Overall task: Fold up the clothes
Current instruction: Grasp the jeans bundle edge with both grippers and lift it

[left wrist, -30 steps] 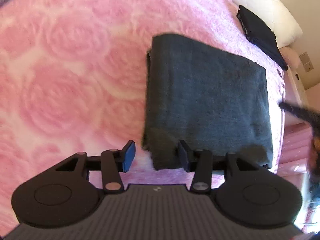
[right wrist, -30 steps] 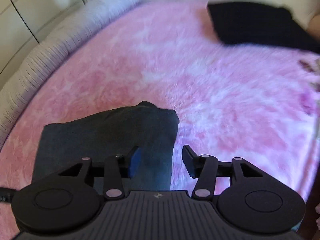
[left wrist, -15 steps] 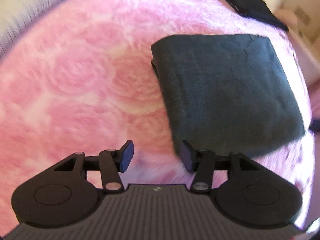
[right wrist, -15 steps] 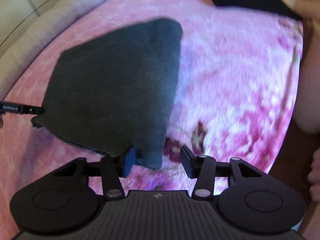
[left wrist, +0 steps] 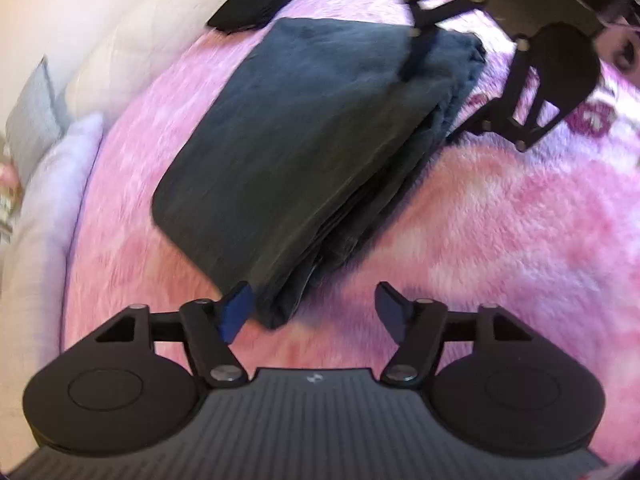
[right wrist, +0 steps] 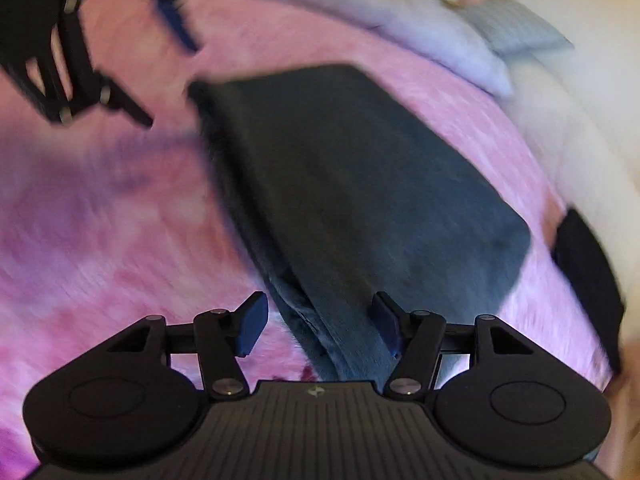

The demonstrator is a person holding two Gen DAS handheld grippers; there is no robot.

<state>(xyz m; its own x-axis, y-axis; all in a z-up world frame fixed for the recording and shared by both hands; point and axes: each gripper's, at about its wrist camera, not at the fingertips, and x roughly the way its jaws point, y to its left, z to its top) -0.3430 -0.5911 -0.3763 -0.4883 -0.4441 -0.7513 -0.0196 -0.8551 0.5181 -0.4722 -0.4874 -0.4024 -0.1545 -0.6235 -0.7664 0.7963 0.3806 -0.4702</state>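
Note:
A dark grey folded garment (left wrist: 316, 136) lies flat on the pink fluffy blanket (left wrist: 500, 240); it also shows in the right wrist view (right wrist: 360, 184). My left gripper (left wrist: 316, 314) is open, its jaws straddling the garment's near corner. My right gripper (right wrist: 318, 326) is open around the stacked edge at the opposite end. Each gripper shows in the other's view: the right gripper (left wrist: 452, 80) at the garment's far end, the left gripper (right wrist: 160, 60) at top left.
A black folded garment (left wrist: 260, 0) lies beyond the grey one by a cream pillow (left wrist: 132, 44); it also shows at the right in the right wrist view (right wrist: 588, 276). A lilac pillow (left wrist: 52, 184) lines the bed's edge.
Both grippers have swung round to opposite ends of the folded garment and dropped close to its layered edge. The garment lies as before.

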